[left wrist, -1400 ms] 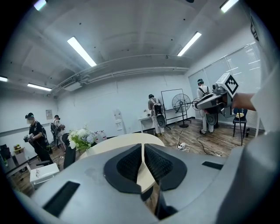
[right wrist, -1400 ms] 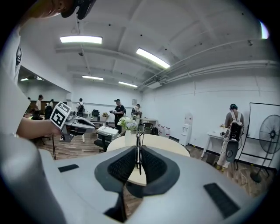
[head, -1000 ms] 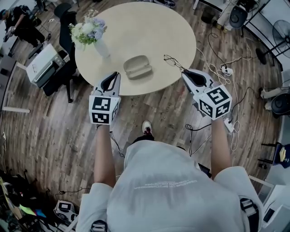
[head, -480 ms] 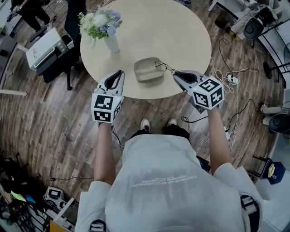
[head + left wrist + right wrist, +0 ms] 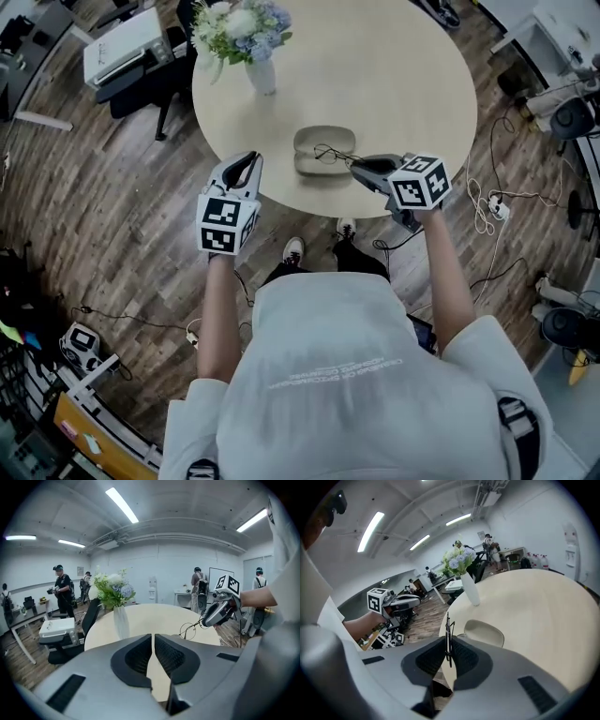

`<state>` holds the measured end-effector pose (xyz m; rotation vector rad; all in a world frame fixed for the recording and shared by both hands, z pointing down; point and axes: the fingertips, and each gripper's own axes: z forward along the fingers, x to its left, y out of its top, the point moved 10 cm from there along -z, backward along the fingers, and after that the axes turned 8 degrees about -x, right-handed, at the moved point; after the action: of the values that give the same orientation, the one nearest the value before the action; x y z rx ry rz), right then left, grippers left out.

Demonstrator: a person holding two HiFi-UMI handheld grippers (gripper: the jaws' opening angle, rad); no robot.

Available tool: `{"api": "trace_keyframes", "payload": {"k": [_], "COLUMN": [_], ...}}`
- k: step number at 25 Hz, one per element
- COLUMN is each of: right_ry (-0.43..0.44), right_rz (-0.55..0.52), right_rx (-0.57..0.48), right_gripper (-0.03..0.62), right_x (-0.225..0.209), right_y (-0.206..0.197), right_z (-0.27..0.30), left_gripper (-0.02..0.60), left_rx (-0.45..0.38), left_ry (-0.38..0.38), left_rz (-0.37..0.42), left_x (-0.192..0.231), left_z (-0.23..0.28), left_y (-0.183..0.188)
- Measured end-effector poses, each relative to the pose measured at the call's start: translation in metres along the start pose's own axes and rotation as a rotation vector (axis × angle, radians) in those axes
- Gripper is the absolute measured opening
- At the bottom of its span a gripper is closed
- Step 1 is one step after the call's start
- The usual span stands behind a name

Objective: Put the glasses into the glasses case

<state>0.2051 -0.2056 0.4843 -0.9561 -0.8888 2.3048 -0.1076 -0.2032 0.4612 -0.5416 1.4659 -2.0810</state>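
Head view: my right gripper [image 5: 359, 166], fingers [image 5: 466, 658] grasping the glasses [image 5: 330, 153], has reached the case [image 5: 309, 166]; left gripper [image 5: 246, 169] clenched, empty.

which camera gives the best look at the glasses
The left gripper view: the glasses hang from the right gripper side-on, one round lens clearly outlined. The right gripper view shows them only edge-on, pinched between its jaws. The head view shows them small and thin, overlapping the glasses case.
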Motion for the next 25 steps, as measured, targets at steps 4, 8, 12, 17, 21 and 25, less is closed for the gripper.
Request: {"api": "trace_keyframes", "payload": {"k": [4,8,12,17,21,25], "right_ry": [0.107,0.192,0.247,0.308,0.311,0.298], "right_rz": [0.06,0.117,0.179,0.249,0.288,0.299], "right_rx": [0.073,0.16,0.213,0.249,0.297,0.346], "right_gripper": [0.038,0.038,0.038,0.038,0.038,0.04], "right_x": [-0.035,-0.064,-0.082,-0.088,-0.09,-0.089], "right_y": [-0.005,-0.018,-0.031,-0.037,-0.044,-0.051], "right_z": [0.017,0.041,0.069,0.094,0.107,0.116], "left_gripper": [0.028,0.028,0.028,0.028,0.028,0.028], "left_rx": [0.05,0.1,0.134,0.16,0.168,0.173], "left_ry": [0.085,0.163,0.229,0.285,0.319,0.329], "left_rz": [-0.05,-0.094,-0.132,-0.165,-0.186,-0.206], "left_x": [-0.009,-0.016,-0.019,-0.026,-0.029,-0.028], "left_z": [0.006,0.007,0.004,-0.004,-0.012,-0.018], "left_y": [-0.006,-0.014,-0.023,-0.031,-0.036,-0.043]}}
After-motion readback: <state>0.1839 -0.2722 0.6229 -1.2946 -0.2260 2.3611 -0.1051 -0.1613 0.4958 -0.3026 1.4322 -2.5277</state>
